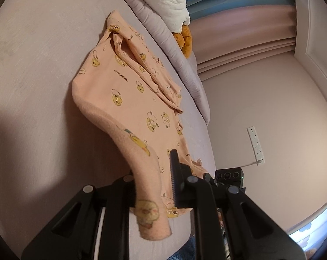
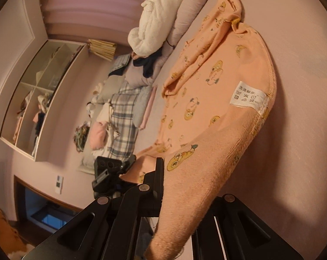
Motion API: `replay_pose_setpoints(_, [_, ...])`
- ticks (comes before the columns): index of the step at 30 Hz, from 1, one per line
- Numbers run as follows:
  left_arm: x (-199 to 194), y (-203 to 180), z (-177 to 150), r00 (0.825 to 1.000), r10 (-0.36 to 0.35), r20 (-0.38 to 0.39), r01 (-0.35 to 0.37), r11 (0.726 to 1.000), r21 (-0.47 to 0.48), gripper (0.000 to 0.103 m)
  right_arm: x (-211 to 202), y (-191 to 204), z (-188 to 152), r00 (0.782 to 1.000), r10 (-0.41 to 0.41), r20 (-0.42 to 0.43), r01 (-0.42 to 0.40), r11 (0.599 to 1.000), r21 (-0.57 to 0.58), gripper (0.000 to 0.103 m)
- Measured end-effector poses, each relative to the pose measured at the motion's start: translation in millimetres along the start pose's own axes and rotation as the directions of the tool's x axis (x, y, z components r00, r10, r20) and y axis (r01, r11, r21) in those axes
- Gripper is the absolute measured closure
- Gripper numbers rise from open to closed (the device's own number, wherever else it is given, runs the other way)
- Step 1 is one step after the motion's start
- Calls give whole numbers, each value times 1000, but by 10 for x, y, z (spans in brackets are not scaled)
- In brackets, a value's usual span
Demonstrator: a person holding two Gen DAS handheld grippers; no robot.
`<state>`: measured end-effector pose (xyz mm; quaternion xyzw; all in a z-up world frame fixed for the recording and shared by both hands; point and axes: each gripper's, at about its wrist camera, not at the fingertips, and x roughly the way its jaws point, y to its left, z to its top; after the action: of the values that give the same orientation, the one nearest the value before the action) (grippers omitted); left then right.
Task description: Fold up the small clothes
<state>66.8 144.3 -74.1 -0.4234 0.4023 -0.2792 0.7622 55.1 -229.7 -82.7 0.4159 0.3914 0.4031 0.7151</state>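
Peach garment (image 1: 128, 99) printed with yellow duck faces lies on the pale pink bed sheet (image 1: 37, 69), far end flat, near end lifted off the sheet and folded back so the fuzzy inner side shows. Broad bare sheet on one side of it; on the other, a narrow strip of sheet, then the grey bolster (image 1: 163, 41) along the bed edge and, past that, a drop to the wall with a white power strip (image 1: 256, 145).

Left gripper (image 1: 154, 186) clenched on the raised corner of the garment, fabric draped over and hanging below the fingers. Right gripper (image 2: 185, 195) likewise pinching the other raised corner, fleece side (image 2: 206, 173) toward the lens; white care label (image 2: 248, 97) sewn at the stitched seam.

One finger of each gripper buried under cloth; only the ribbed pad (image 1: 174, 173) of the other shows. Collar end bunched, shape unclear. White fluffy blanket (image 2: 154, 21) cut off at frame top. Shelf contents (image 2: 37, 108) too small to identify
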Motion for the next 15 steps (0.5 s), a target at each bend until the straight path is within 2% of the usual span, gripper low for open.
replay_pose_setpoints(7, [-39,-44,120,999,-30,24,30,999,14,90,-15,113,130,999,30,28,-29,999,-31,97])
replay_pose_setpoints(15, [2,-188,396,997,-57,56,53,996,68,90,17,267,355,997,21,69,-16,997,-78,97])
